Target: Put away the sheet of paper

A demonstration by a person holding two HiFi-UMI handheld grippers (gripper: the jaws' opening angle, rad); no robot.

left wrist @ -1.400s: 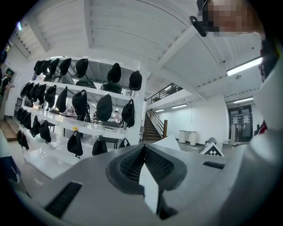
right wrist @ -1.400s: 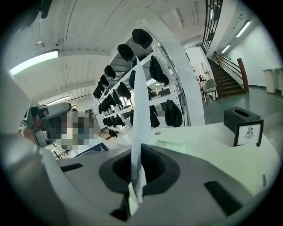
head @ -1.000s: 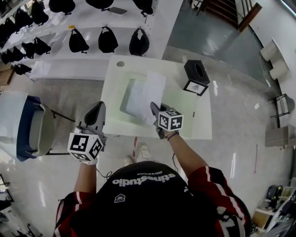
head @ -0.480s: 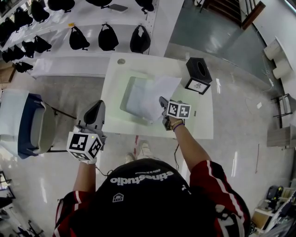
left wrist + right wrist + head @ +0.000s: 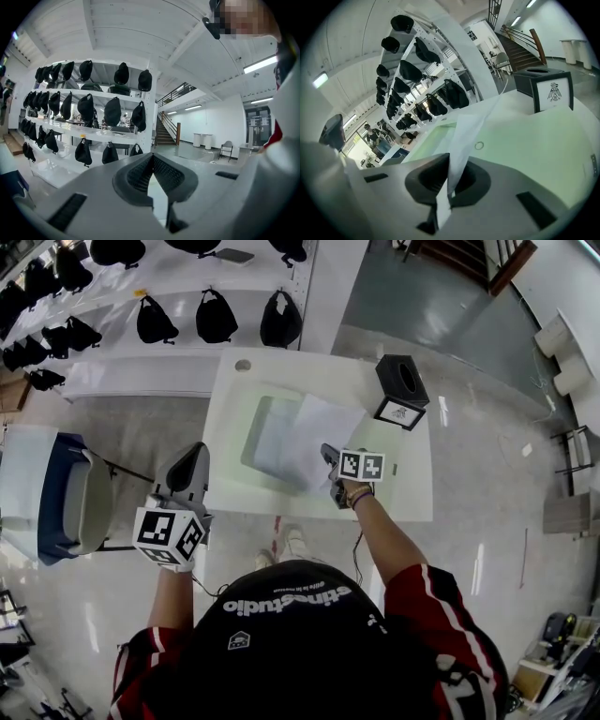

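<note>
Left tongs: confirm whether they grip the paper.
No, the left tongs close on nothing; the sheet of paper is pinched in the right tongs.

The paper (image 5: pixel 314 437) covers the right part of the tray (image 5: pixel 262 432). The right claw (image 5: pixel 328 456) hides the paper's near corner from above. The label (image 5: pixel 396 414) on the box (image 5: pixel 401 381) is too small to read. The farthest bags (image 5: pixel 117 249) are cut by the top edge.

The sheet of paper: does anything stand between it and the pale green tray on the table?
Nothing visible does. The sheet of paper, clamped in the right gripper's jaws, hangs partly over the pale green tray; the black box stands apart to the right.
</note>
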